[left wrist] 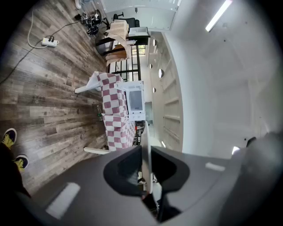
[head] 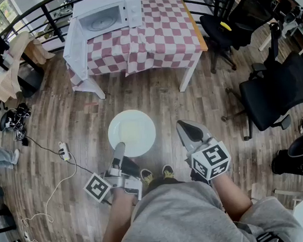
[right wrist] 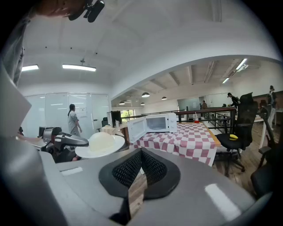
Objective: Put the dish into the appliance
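A white plate [head: 132, 132] with pale food on it is held level over the wooden floor, my left gripper [head: 118, 146] shut on its near rim. In the left gripper view the rim [left wrist: 146, 150] stands edge-on between the closed jaws of the left gripper [left wrist: 146, 155]. The white microwave [head: 109, 11] stands far ahead on the checkered table [head: 165, 28], its door swung open to the left. My right gripper [head: 186, 128] is shut and empty, to the right of the plate. The right gripper view shows the right gripper [right wrist: 141, 152], the plate [right wrist: 101, 145] at its left, and the open microwave [right wrist: 154, 123] beyond.
Black office chairs [head: 274, 92] stand to the right, another [head: 222, 28] beside the table with a yellow item on its seat. A power strip and cable [head: 64, 151] lie on the floor at left. A person [right wrist: 72, 117] stands far off. Wooden floor separates me from the table.
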The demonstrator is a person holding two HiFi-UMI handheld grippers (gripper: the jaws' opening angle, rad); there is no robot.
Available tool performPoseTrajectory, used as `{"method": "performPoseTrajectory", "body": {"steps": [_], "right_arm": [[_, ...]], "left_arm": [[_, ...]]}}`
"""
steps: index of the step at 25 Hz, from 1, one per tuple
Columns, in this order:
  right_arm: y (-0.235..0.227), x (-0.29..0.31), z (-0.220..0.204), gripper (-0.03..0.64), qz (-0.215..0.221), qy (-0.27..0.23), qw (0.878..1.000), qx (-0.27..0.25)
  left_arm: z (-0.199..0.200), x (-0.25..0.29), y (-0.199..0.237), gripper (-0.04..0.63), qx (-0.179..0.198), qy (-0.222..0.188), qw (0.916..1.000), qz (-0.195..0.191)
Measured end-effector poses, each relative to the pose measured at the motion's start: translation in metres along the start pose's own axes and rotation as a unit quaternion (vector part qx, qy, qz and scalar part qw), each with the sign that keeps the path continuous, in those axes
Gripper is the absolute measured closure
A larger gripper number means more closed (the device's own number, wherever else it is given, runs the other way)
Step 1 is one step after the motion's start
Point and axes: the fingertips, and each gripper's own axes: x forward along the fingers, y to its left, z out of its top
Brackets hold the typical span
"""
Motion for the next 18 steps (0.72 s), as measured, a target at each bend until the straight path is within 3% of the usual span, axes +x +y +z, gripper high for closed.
{"method": "performPoseTrajectory", "body": {"steps": [18], "right_arm": [[0.017,0.022,0.014,0.62,-0.025,-0.01,0.999,0.034]], "left_arm": [[0.038,-0.005,-0.001,0.552,-0.007,0.0,1.0,0.004]]}}
